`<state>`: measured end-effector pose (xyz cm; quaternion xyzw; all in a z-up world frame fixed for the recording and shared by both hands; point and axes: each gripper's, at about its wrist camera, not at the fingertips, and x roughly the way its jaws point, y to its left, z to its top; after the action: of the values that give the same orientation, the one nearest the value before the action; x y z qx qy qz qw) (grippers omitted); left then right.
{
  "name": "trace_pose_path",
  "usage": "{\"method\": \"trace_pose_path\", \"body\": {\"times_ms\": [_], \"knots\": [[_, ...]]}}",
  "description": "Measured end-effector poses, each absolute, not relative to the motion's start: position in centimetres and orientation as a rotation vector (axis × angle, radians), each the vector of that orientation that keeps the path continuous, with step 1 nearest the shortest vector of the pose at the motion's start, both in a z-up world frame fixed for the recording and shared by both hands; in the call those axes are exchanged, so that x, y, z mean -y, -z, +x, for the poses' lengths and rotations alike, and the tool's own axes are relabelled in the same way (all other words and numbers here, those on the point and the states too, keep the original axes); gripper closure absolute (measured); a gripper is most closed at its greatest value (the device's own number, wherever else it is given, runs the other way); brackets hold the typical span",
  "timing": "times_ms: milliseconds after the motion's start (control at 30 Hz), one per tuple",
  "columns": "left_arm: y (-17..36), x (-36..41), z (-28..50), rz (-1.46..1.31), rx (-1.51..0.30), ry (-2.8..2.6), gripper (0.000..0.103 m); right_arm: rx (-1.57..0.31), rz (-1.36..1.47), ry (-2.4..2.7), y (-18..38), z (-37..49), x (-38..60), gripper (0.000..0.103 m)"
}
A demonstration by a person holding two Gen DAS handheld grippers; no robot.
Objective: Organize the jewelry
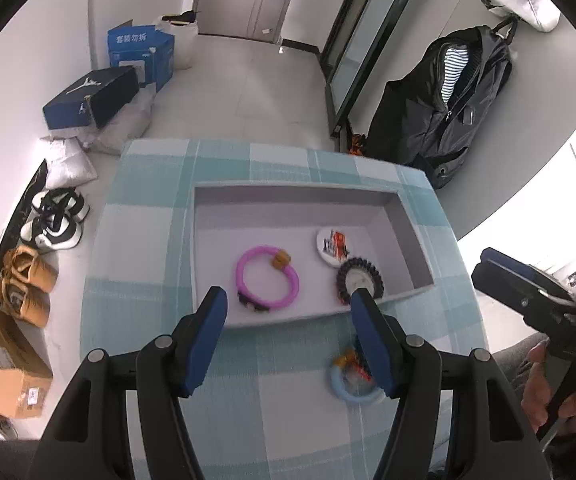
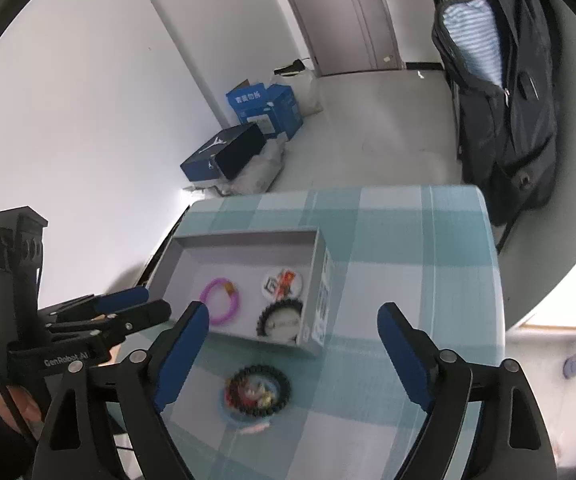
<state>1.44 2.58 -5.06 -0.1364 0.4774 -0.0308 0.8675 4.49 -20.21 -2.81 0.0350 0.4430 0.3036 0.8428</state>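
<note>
A shallow grey box (image 1: 288, 196) (image 2: 248, 238) sits on a blue-checked tablecloth. It holds a pink ring bracelet (image 1: 267, 280) (image 2: 220, 306), a round badge (image 1: 333, 247) (image 2: 282, 282) and a dark beaded bracelet (image 1: 359, 278) (image 2: 280, 316). In front of the box lie a light-blue ring (image 1: 349, 384) and a dark beaded bracelet with colourful charms (image 2: 256, 391). My left gripper (image 1: 293, 340) is open above the box's near edge. My right gripper (image 2: 293, 354) is open above the loose pieces. Both are empty.
The table (image 1: 248, 420) ends at rounded edges. On the floor to the left are shoe boxes (image 1: 92, 96), shoes (image 1: 56, 216) and cardboard boxes (image 1: 8, 372). A dark jacket (image 1: 447, 108) hangs at the right by a glass door.
</note>
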Motion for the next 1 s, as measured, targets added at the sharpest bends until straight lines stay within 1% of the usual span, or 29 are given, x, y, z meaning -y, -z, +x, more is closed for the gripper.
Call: {"method": "trace_pose_path", "body": {"times_ms": [233,633,1000], "knots": [[6.1,-2.0,-0.5,-0.251,-1.01,0.065,0.043,-1.001,0.082,-0.664,5.2,2.6,20.4,0.014],[9.8,-1.5,-0.8,-0.232,-1.159,0.092,0.043,-1.113,0.06,-0.691,9.3,1.7,18.4,0.014],[10.2,-2.1,-0.8,-0.242,-1.164,0.063,0.042,-1.139,0.022,-0.716,10.7,1.6,16.2,0.014]]}}
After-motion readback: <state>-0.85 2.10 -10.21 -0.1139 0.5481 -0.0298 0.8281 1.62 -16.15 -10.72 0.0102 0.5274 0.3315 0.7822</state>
